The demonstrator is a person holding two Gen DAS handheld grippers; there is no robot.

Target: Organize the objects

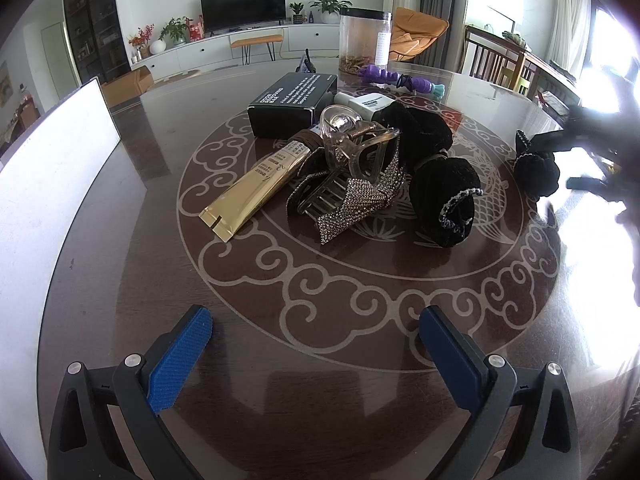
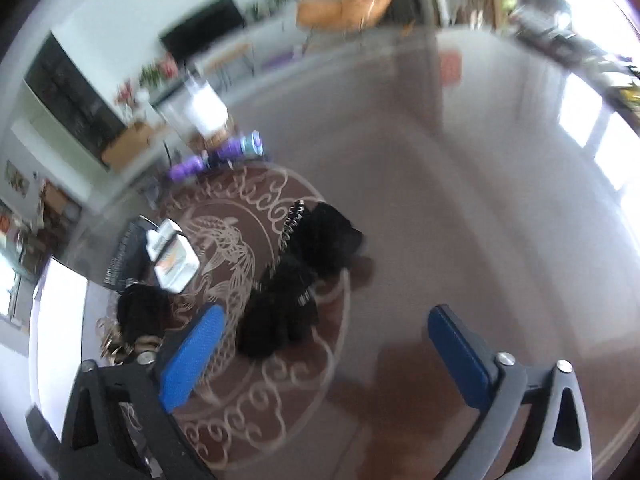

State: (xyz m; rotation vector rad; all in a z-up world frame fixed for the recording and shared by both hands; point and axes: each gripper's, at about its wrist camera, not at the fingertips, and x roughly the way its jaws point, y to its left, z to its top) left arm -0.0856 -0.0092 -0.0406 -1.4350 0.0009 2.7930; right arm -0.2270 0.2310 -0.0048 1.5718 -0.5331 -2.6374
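A pile sits mid-table in the left wrist view: a gold tube (image 1: 252,188), a black box (image 1: 292,100), a clear claw clip (image 1: 356,144), a rhinestone bow clip (image 1: 352,204) and a large black velvet scrunchie (image 1: 440,188). My left gripper (image 1: 316,320) hovers open short of the pile, holding nothing. A smaller black scrunchie with beaded trim (image 1: 532,172) lies apart on the right, with my right gripper (image 1: 560,162) beside it. In the blurred right wrist view that scrunchie (image 2: 280,312) lies just ahead of the left finger. My right gripper (image 2: 326,316) is open, with no pad pressing on it.
A white bottle (image 1: 368,102), a purple toy (image 1: 392,78) and a clear jar (image 1: 364,40) stand behind the pile. A white box wall (image 1: 52,184) rises at the left edge. The round dark table (image 1: 280,380) has bare patterned surface in front.
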